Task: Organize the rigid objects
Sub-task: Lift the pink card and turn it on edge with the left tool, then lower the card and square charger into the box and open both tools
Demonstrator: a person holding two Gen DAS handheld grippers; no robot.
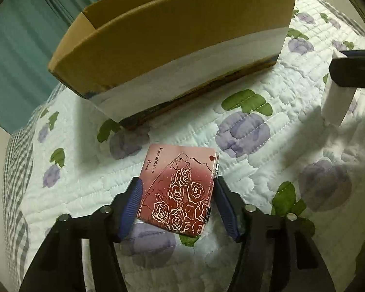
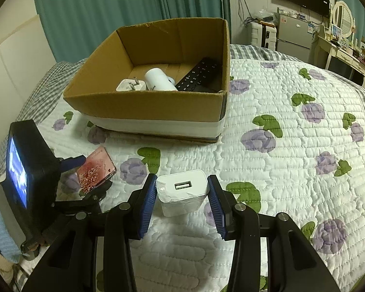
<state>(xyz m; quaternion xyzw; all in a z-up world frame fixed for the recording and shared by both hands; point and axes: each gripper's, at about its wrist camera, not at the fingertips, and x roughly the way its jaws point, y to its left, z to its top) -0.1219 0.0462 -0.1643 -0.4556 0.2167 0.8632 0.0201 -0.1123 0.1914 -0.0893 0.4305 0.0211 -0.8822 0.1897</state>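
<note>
On a floral quilt (image 2: pixel 292 146), the left gripper (image 1: pixel 177 192) clamps a rose-patterned case (image 1: pixel 178 189) at lower centre, while the right gripper (image 2: pixel 182 194) appears to grip a white USB charger (image 2: pixel 182 194). A cardboard box (image 2: pixel 146 107), upper centre, holds a remote (image 2: pixel 197 75), plug (image 2: pixel 127 85) and white cylinder (image 2: pixel 159 79).

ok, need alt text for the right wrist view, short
The right tool straddles a white USB charger on a floral quilt, its blue pads beside the charger's sides. Behind sits an open cardboard box holding a white plug adapter, a white cylinder and a black remote. At left, the left tool grips a red rose-print case.
</note>
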